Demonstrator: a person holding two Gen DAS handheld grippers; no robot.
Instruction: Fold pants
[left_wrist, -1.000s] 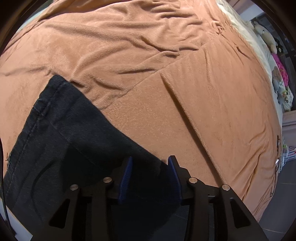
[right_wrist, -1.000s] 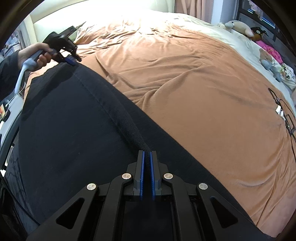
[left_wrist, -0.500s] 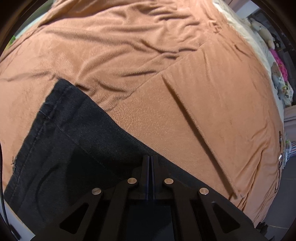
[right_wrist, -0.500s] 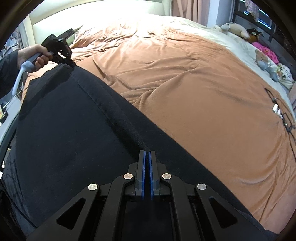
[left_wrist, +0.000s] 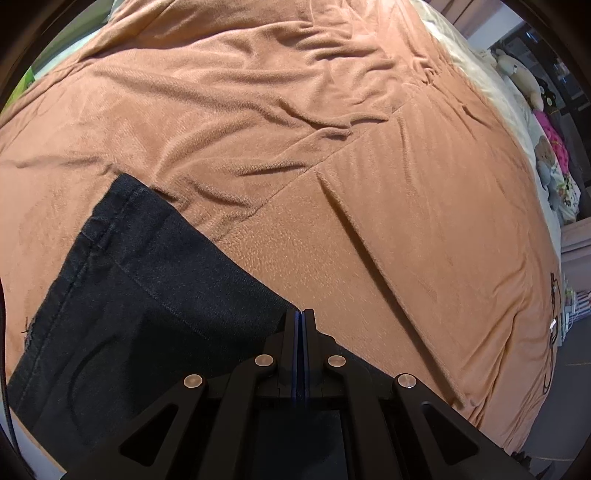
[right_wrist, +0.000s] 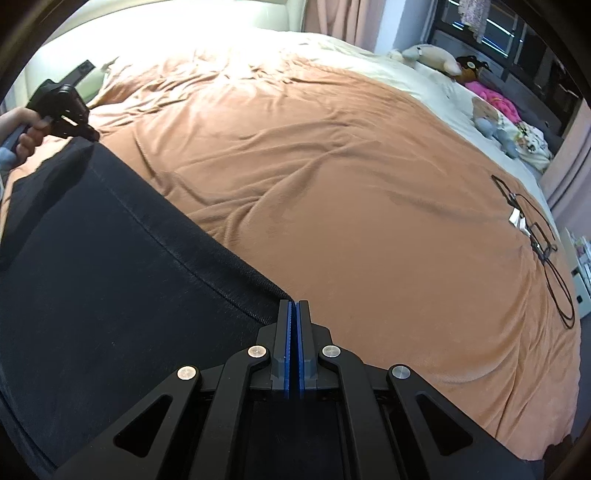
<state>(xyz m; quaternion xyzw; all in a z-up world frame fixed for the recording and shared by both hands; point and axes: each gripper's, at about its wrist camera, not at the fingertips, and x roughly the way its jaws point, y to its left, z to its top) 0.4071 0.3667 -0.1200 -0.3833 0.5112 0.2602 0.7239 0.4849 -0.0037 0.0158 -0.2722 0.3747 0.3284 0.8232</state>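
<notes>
The pants (right_wrist: 103, 280) lie flat on the brown blanket (right_wrist: 351, 206), spreading leftward from both claws. The right gripper (right_wrist: 294, 308) is clamped on their long edge; the left gripper (left_wrist: 302, 318) is pinched shut on the same edge, nearer the hem. The step looks like grasping for a fold; next, both should lift and carry that edge across together. No legible writing shows.

Left gripper (left_wrist: 299, 313), right gripper (right_wrist: 294, 303) closed.

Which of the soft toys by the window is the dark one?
The black-and-orange plush, lying just right of the big cream plush and above the pink bundle; the others are pale.
</notes>
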